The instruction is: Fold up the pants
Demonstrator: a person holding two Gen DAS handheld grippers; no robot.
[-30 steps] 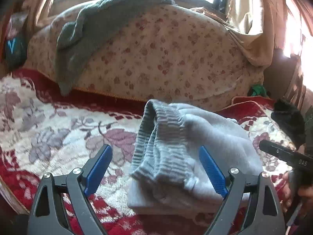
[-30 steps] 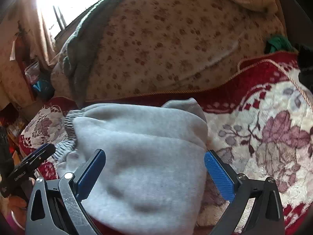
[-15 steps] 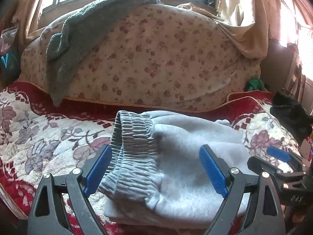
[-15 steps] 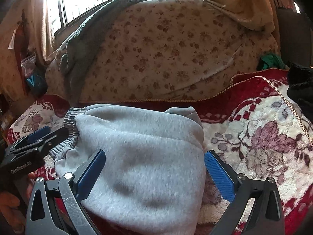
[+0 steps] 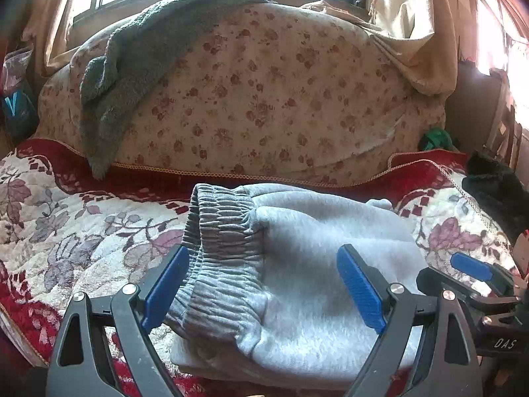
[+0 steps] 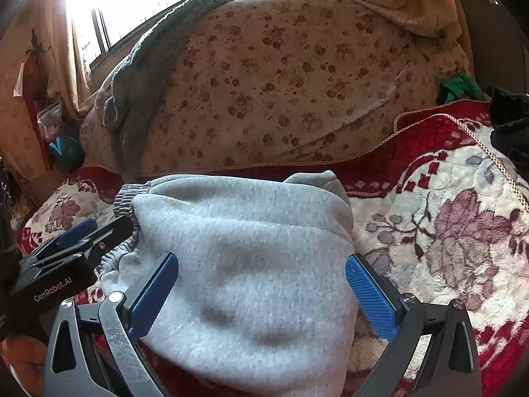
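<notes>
The grey pants (image 5: 297,258) lie folded in a thick bundle on the red floral blanket (image 5: 66,238), ribbed waistband (image 5: 224,231) at the left. My left gripper (image 5: 263,281) is open, its blue pads either side of the bundle's near edge, above the waistband. My right gripper (image 6: 261,284) is open over the smooth right part of the pants (image 6: 244,241), holding nothing. The right gripper also shows at the right edge of the left wrist view (image 5: 469,274), and the left gripper at the left edge of the right wrist view (image 6: 76,235).
A flower-print covered cushion (image 5: 264,99) rises behind the pants, with a grey towel (image 5: 132,56) draped over it. A black cloth (image 5: 492,188) and a green item (image 5: 436,139) lie at the far right. Windows and curtains stand behind.
The waistband stood lifted a second ago; it now lies down flat on the bundle. Both grippers have drawn back a little and stay open.
</notes>
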